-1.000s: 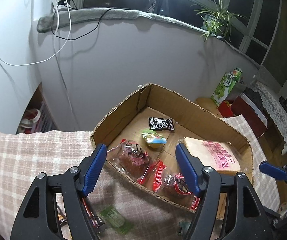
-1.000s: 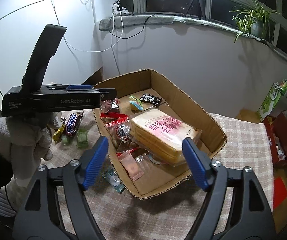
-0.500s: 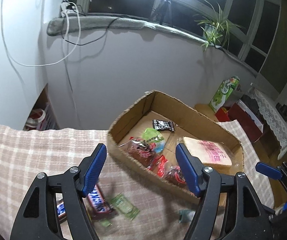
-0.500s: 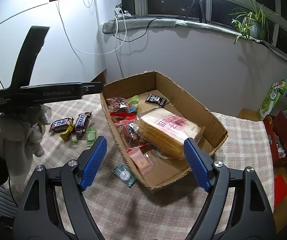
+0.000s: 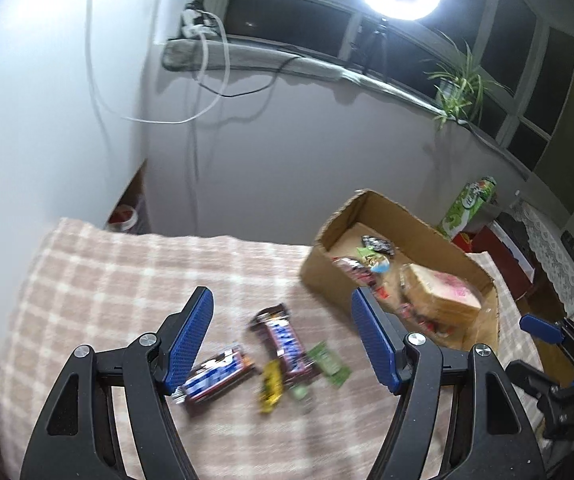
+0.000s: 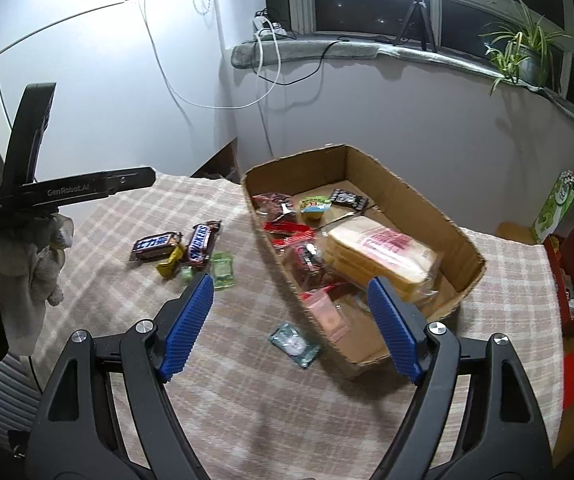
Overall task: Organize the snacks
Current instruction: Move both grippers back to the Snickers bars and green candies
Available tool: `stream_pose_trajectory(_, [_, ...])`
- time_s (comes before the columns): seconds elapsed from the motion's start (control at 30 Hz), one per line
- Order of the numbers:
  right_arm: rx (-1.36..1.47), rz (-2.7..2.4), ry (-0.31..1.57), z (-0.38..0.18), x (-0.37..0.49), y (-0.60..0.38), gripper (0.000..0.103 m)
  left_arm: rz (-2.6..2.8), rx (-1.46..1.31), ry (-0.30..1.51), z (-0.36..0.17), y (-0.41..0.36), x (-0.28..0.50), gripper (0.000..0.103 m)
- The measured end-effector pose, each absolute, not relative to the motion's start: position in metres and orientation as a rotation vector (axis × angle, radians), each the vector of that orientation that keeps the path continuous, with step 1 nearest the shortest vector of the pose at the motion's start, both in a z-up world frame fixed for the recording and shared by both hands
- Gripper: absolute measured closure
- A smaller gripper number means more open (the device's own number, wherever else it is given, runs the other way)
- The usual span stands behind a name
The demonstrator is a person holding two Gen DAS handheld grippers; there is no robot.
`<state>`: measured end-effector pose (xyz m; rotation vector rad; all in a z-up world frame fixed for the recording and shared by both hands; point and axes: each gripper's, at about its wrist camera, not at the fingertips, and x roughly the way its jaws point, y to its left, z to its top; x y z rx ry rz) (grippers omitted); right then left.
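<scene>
Left wrist view, slightly blurred: the left gripper (image 5: 281, 340) hovers above a checked tablecloth (image 5: 127, 280) with its blue-padded jaws spread wide and nothing between them. Below the gap lies a loose cluster of snacks: two Snickers bars (image 5: 283, 342), one at an angle to the other, a yellow-wrapped candy (image 5: 270, 386) and a small green packet (image 5: 329, 364). To the right stands an open cardboard box (image 5: 399, 216) holding a bagged loaf of sliced bread (image 5: 443, 294) and several red and clear packets (image 5: 357, 272).

Right wrist view: the right gripper (image 6: 289, 326) is also wide open and empty, held above the cloth near the box's front corner. A small teal packet (image 6: 293, 342) lies on the cloth just beside the box wall. The snack cluster sits well to the left of the box. At far left, a white-gloved hand (image 6: 19, 264) holds the other gripper's black handle. A potted plant (image 6: 523, 56) stands on the windowsill behind.
</scene>
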<state>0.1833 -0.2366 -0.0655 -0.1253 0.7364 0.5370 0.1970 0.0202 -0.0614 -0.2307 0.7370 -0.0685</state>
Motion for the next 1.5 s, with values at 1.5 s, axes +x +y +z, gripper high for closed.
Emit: stream_pose_trajectory(1.5, [-0.265,0.585,0.964,-0.171,0.248,-0.108,0.053,-0.127,0.117,0.914,-0.156,0.032,0.206,0.039])
